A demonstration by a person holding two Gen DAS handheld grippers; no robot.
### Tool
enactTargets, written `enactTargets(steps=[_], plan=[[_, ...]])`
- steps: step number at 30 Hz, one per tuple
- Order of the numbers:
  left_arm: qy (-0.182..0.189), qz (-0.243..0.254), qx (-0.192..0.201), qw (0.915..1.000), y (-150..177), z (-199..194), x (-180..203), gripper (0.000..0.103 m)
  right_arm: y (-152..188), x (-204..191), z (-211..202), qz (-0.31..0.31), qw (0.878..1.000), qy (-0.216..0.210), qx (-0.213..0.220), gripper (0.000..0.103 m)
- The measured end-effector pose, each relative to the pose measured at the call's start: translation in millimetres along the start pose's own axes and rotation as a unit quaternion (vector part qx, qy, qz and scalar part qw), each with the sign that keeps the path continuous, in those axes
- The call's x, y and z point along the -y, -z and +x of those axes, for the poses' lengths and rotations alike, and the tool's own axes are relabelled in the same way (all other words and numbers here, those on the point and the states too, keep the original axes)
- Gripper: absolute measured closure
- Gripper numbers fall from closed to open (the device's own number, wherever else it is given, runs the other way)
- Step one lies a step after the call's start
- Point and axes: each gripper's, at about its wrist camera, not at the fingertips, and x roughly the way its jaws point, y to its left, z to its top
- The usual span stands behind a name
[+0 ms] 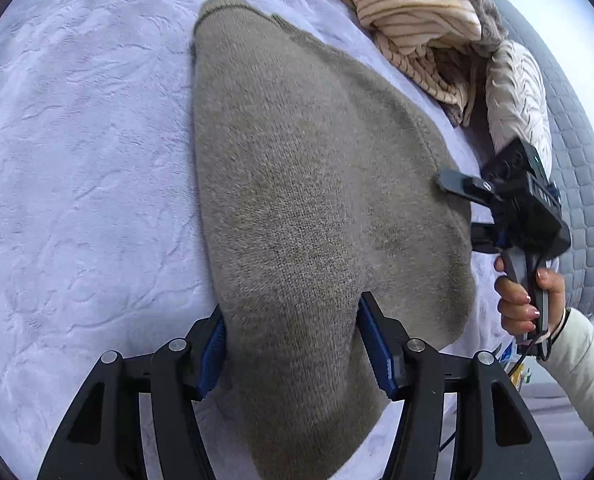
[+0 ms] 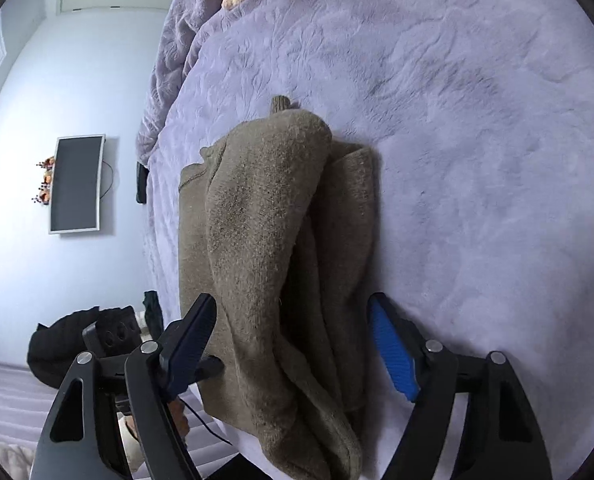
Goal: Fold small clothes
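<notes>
Left gripper [image 1: 291, 344] fingers pinch taupe sweater [image 1: 309, 184]; right gripper [image 2: 297, 344] fingers spread, clear of it.

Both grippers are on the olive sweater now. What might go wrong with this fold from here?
The left gripper straddles a thick bunch of the olive sweater, so it may grab several layers and drag the fold askew. The right gripper is open with loose folds between its pads; that side could slump. The striped clothes pile lies close beyond the sweater and could snag.

Left claw [image 1: 293, 344] clamped, right claw [image 2: 293, 350] wide apart, both angled downward.
</notes>
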Motion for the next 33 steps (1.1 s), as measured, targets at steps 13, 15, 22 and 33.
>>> enactTargets(steps=[13, 15, 22, 33], plan=[[0.01, 0.008, 0.041, 0.9991, 39.6, -58.6, -1.6, 0.047, 24.7, -59.0, 30.6, -0.038, 0.995, -0.074, -0.049, 0.056], [-0.018, -0.005, 0.031, 0.9993, 51.1, -53.8, -11.7, 0.047, 33.7, -60.2, 34.8, -0.05, 0.995, -0.059, -0.058, 0.056], [-0.056, -0.038, 0.013, 0.9976, 78.3, -44.6, -31.4, 0.038, 61.8, -33.5, 31.5, -0.046, 0.991, 0.123, -0.024, 0.041], [-0.118, -0.009, 0.007, 0.993, 87.7, -71.5, -5.9, 0.038, 132.6, -56.1, -16.6, -0.048, 0.956, 0.288, 0.026, 0.043]])
